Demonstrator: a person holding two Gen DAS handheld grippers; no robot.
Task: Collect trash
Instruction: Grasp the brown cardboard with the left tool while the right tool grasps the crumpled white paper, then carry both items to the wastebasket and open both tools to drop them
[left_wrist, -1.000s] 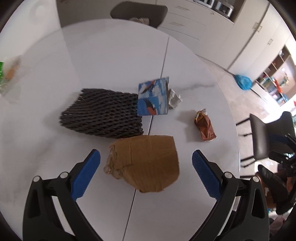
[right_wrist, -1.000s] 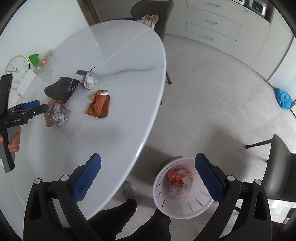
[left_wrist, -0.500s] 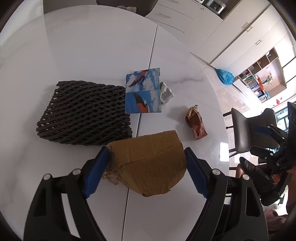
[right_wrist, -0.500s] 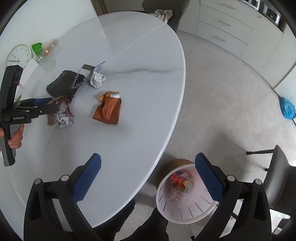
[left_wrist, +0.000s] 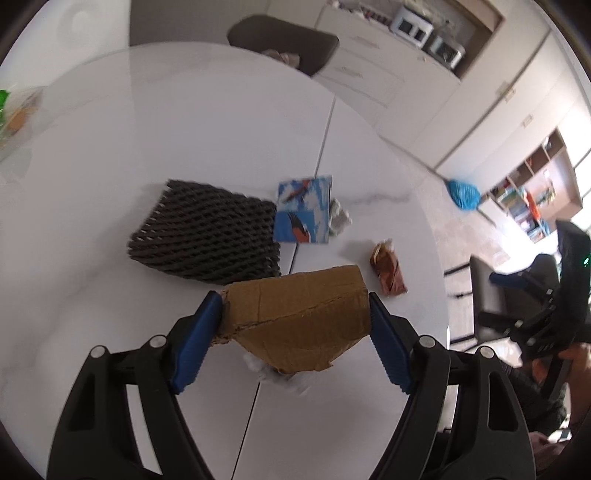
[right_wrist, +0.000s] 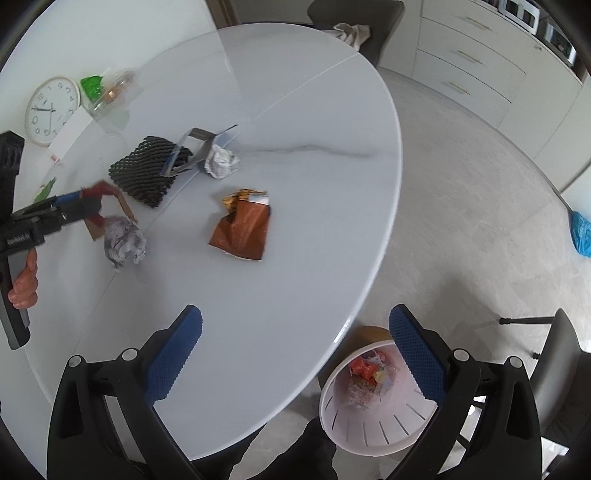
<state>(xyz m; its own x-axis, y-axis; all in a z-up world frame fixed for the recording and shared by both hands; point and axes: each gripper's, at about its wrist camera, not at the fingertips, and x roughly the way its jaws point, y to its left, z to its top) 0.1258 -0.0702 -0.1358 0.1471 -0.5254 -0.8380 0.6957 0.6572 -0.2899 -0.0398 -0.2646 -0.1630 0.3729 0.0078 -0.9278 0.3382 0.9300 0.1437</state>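
Cardboard piece sits between the left gripper's closing jaws.

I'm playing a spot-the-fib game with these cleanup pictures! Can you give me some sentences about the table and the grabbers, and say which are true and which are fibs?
1. The left gripper has the brown cardboard piece between its closing jaws. True.
2. The right gripper is holding the orange snack wrapper. False: its jaws are open and empty, and the wrapper lies on the table.
3. The white bin is empty. False: it has colourful trash in it.
4. A wall clock lies on the table. True.
5. The black mesh mat is on the floor. False: it is on the table.
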